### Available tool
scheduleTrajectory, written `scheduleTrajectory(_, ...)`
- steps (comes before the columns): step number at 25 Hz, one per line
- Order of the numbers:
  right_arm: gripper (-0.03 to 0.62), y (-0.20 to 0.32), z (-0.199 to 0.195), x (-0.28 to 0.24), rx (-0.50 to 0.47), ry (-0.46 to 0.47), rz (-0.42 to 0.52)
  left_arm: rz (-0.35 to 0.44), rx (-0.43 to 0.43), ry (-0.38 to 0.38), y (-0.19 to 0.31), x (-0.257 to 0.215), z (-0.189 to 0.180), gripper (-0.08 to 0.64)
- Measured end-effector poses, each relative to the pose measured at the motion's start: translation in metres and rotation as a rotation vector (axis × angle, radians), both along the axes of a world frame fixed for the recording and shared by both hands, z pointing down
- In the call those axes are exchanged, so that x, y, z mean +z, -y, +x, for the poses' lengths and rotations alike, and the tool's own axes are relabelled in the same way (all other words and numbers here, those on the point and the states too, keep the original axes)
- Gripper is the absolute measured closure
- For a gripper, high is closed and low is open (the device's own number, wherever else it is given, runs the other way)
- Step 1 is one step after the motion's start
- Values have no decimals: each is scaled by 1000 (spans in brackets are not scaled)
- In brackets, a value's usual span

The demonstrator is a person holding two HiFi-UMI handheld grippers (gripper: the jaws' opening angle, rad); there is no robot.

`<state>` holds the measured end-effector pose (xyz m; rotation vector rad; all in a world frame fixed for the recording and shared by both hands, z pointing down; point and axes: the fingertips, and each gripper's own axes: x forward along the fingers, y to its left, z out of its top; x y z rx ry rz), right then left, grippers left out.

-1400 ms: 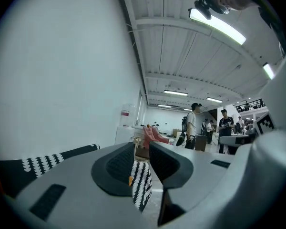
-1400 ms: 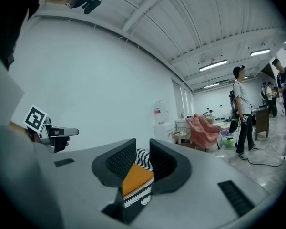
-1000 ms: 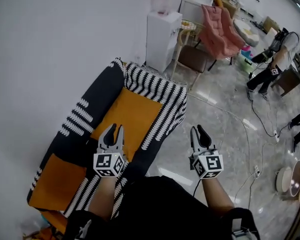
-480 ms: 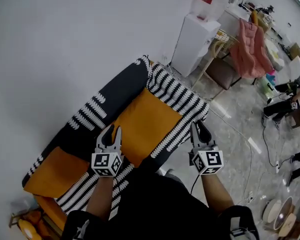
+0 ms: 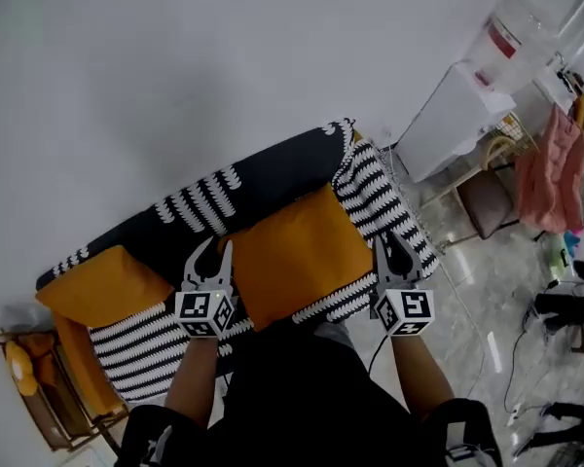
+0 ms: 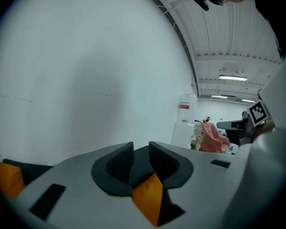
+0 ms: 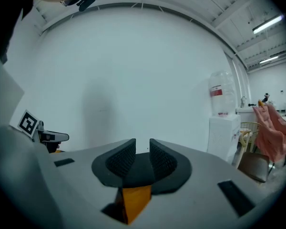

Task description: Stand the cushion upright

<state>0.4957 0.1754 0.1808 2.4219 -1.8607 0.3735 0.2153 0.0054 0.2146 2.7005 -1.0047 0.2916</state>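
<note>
A black-and-white striped sofa [image 5: 375, 188] stands against the white wall. An orange cushion [image 5: 297, 251] lies flat on its seat, and a second orange cushion [image 5: 102, 285] lies at the sofa's left end. My left gripper [image 5: 212, 251] hovers over the middle cushion's left edge, my right gripper [image 5: 389, 243] over its right edge. Both point at the wall. In the left gripper view the jaws [image 6: 140, 159] stand a little apart, open with nothing between them. The right gripper view shows the same narrow empty gap [image 7: 143, 156]. Orange fabric [image 7: 133, 199] shows below the jaws.
A white water dispenser [image 5: 467, 105] stands right of the sofa, with a chair draped in pink cloth [image 5: 555, 154] beyond it. A wooden rack [image 5: 29, 387] sits at the sofa's left end. Cables lie on the glossy floor [image 5: 506, 319] at right.
The head view has swung round, so the sofa now lies across the picture. Both grippers have come over the sofa, either side of the middle cushion. The jaws keep the same narrow gap.
</note>
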Motion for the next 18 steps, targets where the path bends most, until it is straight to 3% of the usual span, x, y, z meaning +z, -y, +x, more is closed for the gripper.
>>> scheduleTrajectory(5,486,49,47,12,-153,1,-28,-58,-185,11,5,10,15,449)
scheduleTrajectory(11,486,80,92,64,-262,81,-115,-88,-363,77,-1,32,26,448)
scheduleTrajectory(18,486,111,87,117,-392,58,-209,-179,-440,147,-28,71,6,445)
